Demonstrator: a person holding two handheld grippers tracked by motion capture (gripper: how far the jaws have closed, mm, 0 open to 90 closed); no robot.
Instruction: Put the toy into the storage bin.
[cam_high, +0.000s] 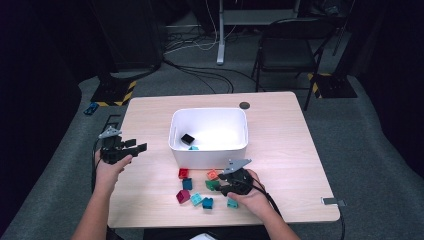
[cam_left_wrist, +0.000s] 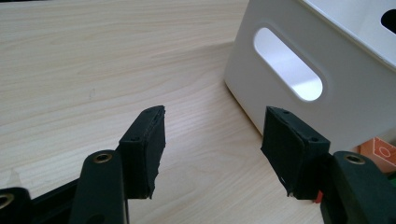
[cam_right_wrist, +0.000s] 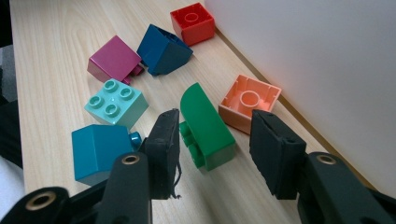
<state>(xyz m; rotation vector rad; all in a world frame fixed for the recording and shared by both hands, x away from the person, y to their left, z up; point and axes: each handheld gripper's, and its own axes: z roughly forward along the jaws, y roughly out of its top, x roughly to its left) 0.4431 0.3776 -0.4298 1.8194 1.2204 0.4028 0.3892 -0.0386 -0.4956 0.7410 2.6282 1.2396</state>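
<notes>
Straddling the green brick (cam_right_wrist: 207, 127), the right tongs (cam_right_wrist: 215, 144) stand part open, pads not pressing it; the brick lies on its side on the worktop (cam_high: 150, 120), just in front of the white bin (cam_high: 209, 152), beside an orange brick (cam_right_wrist: 249, 102); the left tongs (cam_left_wrist: 212, 142) gape wide and empty, left of the bin.

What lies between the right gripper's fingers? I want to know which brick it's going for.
The green brick, lying on its side, sits between the right gripper's fingers in the right gripper view; the pads don't yet press it.
</notes>
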